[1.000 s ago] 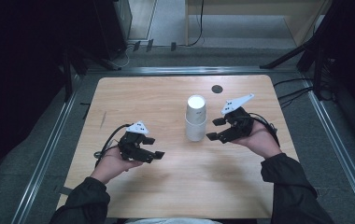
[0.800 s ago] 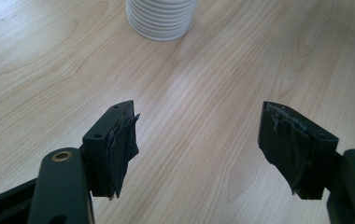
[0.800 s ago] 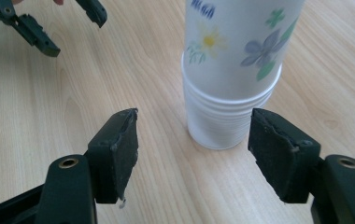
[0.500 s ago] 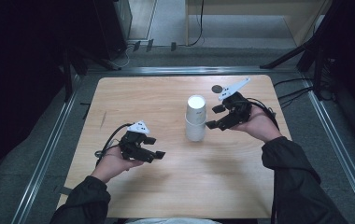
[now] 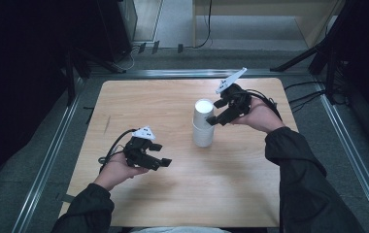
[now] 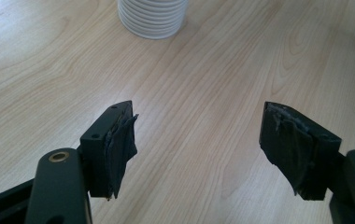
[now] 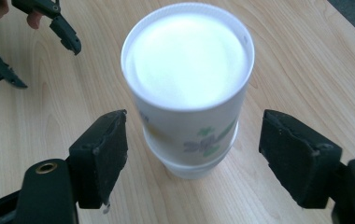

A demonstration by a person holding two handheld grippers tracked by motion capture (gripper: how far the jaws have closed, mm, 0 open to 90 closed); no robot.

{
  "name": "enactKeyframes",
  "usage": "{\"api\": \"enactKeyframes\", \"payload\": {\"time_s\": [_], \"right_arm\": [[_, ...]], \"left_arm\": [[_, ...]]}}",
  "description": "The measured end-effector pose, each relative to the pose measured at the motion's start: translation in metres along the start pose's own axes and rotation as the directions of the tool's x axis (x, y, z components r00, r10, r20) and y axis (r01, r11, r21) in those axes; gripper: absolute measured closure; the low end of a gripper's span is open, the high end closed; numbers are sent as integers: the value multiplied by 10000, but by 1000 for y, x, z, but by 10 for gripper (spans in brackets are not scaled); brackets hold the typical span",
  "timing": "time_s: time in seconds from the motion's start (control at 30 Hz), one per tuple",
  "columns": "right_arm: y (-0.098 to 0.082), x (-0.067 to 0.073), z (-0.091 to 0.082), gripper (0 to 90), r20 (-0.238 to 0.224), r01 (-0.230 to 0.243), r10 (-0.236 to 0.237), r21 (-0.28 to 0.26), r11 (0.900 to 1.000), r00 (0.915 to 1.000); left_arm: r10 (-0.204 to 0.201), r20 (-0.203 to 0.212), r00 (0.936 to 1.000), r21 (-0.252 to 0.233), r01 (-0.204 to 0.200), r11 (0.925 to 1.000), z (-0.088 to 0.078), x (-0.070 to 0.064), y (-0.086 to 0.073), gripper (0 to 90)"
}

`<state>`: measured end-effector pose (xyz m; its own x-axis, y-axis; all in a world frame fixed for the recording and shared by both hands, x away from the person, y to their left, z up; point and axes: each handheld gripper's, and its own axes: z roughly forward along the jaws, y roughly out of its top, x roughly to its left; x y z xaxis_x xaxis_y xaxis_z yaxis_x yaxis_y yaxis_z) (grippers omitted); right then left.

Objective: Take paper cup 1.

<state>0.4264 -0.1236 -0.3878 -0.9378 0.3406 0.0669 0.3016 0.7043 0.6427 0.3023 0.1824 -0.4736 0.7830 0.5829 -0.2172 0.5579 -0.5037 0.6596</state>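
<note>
White foam cups [image 5: 204, 122], stacked upside down mid-table, wait as the right gripper [image 5: 216, 114], jaws just opening and empty, nears the top cup; closing squarely comes next. Left gripper [image 5: 162, 163] idles agape.

A stack of white foam cups [image 5: 204, 123] stands upside down on the table [image 5: 163, 102], right of center in the high view; the top cup carries a small green floral print.

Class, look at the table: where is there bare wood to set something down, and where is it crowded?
Bare wood: the far-left corner of the table, and the near edge between the two sleeves. Crowded: around the stack of cups, where the right gripper hovers with open jaws just opened; the left gripper sits near-left.
</note>
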Motion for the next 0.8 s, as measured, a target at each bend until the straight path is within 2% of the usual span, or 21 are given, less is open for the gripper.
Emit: {"api": "enactKeyframes", "payload": {"time_s": [0.3, 0.47, 0.63, 0.8], "right_arm": [[22, 0, 13, 222, -4, 240, -240, 663, 9975, 9997], [27, 0, 15, 225, 10, 242, -243, 691, 9973, 9997], [29, 2, 15, 322, -20, 171, -170, 717, 9973, 9999], [30, 2, 13, 329, 35, 168, -171, 747, 9971, 9998]], "left_arm": [[52, 154, 9999, 252, -56, 9997, 2, 0, 0, 261], [15, 105, 9999, 250, -18, 9997, 2, 0, 0, 249], [60, 103, 9999, 234, -63, 9997, 2, 1, 0, 244], [66, 116, 9999, 173, -68, 9998, 1, 0, 1, 244]]}}
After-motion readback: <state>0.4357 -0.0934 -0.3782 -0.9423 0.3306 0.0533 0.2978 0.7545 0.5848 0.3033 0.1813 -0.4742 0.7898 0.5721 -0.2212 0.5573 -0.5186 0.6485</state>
